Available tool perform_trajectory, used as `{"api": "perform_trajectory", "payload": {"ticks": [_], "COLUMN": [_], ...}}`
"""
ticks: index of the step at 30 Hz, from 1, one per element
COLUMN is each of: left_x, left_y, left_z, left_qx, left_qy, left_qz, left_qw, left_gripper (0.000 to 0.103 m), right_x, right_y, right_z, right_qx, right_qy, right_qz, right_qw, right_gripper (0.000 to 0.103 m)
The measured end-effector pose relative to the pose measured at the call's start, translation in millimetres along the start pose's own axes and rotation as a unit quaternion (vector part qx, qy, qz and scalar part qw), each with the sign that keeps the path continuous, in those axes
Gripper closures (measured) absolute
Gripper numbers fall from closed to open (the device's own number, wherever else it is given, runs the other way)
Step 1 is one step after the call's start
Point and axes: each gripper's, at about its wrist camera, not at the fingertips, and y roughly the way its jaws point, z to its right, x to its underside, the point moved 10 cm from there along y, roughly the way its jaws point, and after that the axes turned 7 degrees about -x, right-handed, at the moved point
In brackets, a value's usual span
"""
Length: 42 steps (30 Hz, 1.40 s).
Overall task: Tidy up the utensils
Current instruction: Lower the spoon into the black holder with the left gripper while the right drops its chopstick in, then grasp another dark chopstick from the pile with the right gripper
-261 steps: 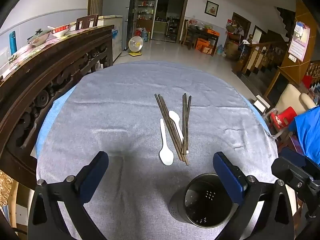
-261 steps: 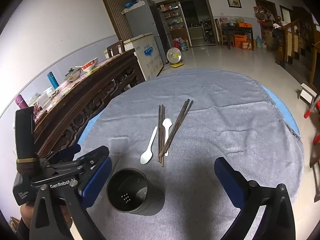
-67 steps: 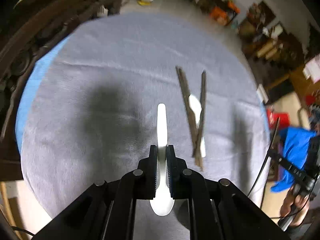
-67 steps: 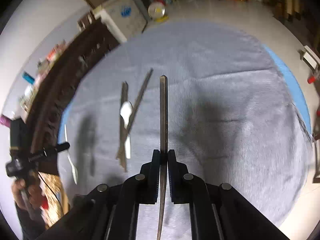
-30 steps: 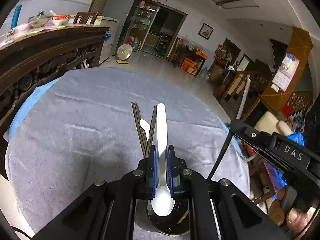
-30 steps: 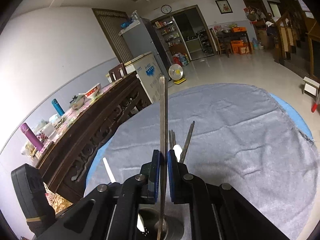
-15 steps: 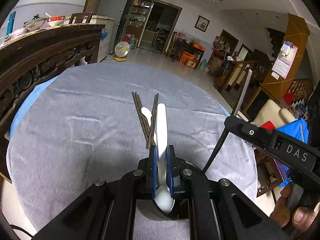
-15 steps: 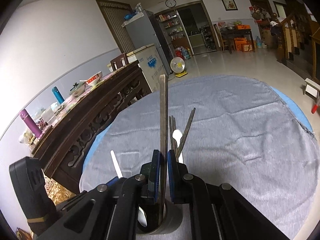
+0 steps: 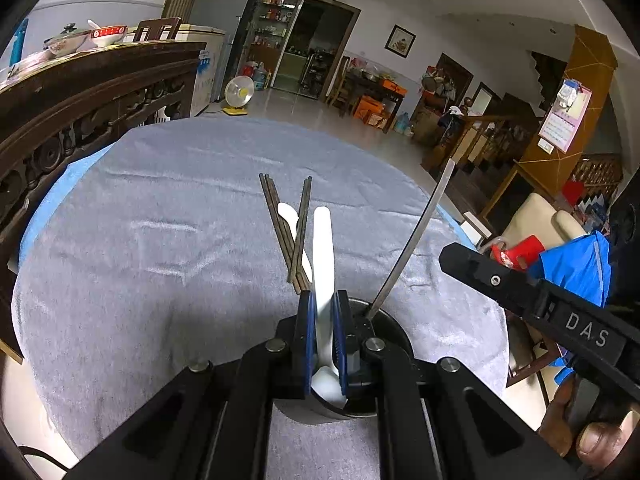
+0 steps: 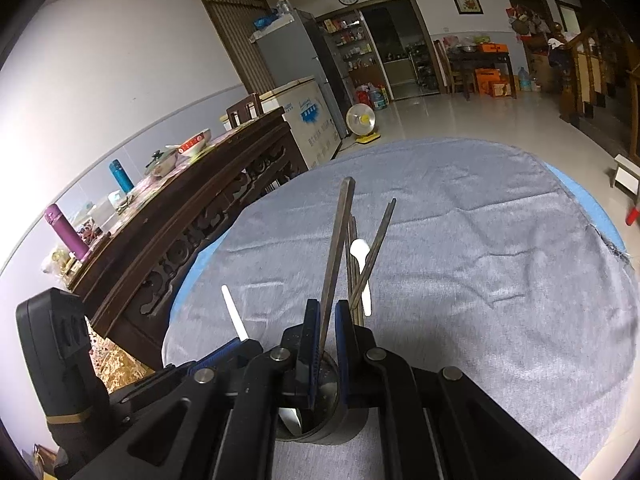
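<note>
Gripping a white spoon (image 9: 323, 248), the left gripper (image 9: 324, 320) is hovering over the black holder (image 9: 394, 330); the right gripper (image 10: 327, 320), jaws slightly parted, is loosening a chopstick (image 10: 338, 248) inside it.

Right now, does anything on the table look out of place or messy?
Mostly tidy. The loose chopsticks on the grey cloth lie crossed in a narrow V over a white spoon, not lined up. The chopstick in the holder leans askew between the right gripper's fingers.
</note>
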Motion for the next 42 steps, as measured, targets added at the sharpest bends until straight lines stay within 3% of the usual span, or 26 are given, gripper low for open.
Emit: {"api": "perform_trajectory", "payload": {"ticks": [3, 5, 6, 7, 8, 10, 14, 20, 25, 32, 37, 42], "left_x": [0.5, 0.6, 0.7, -0.5, -2.2, -6.8, -20.6, -40.3, -34.2, -7.9, -2.7, -4.9], "left_y": [-1.8, -4.5, -6.5, -9.2, -13.3, -21.2, -34.6, -41.6, -3.3, 55.3, 87.3, 102.8], "left_z": [-0.1, -1.0, -1.4, -2.6, -3.4, -4.8, -16.9, -56.5, -94.5, -130.9, -142.4, -148.1], "left_qx": [0.001, 0.0, 0.001, 0.001, 0.001, 0.004, 0.011, -0.004, -0.05, -0.105, -0.123, -0.124], "left_qy": [-0.002, -0.005, -0.009, -0.012, -0.014, -0.019, -0.04, -0.093, -0.114, -0.11, -0.1, -0.106], "left_qz": [-0.005, -0.008, -0.008, -0.006, 0.0, 0.007, 0.022, 0.035, -0.018, -0.102, -0.14, -0.146], "left_qw": [1.0, 1.0, 0.9999, 0.9999, 0.9999, 0.9998, 0.9989, 0.995, 0.9921, 0.9831, 0.9774, 0.9758], "left_gripper": [0.091, 0.075, 0.059, 0.051, 0.049, 0.049, 0.048, 0.038, 0.036, 0.036, 0.036, 0.036], "right_x": [1.3, 2.6, 3.2, 3.4, 3.5, 1.3, -4.7, -4.1, 10.2, 2.6, -21.8, -53.7], "right_y": [-0.1, -1.2, -2.7, -4.6, -7.5, -15.8, -32.6, -42.1, -5.6, 64.3, 130.0, 196.5], "right_z": [-0.7, 1.0, 2.4, 3.4, 4.5, 6.5, 18.2, 72.3, 127.5, 173.0, 173.4, 155.2], "right_qx": [-0.002, -0.007, -0.012, -0.014, -0.014, -0.02, -0.027, -0.011, 0.006, 0.019, 0.031, 0.029], "right_qy": [0.002, 0.011, 0.019, 0.023, 0.026, 0.034, 0.052, 0.11, 0.158, 0.164, 0.128, 0.1], "right_qz": [-0.001, -0.001, -0.001, 0.001, 0.004, 0.015, 0.027, 0.016, -0.069, -0.172, -0.239, -0.263], "right_qw": [1.0, 1.0, 1.0, 1.0, 1.0, 0.999, 0.998, 0.994, 0.985, 0.971, 0.962, 0.959], "right_gripper": [0.093, 0.089, 0.086, 0.076, 0.065, 0.052, 0.049, 0.046, 0.045, 0.045, 0.045, 0.045]}}
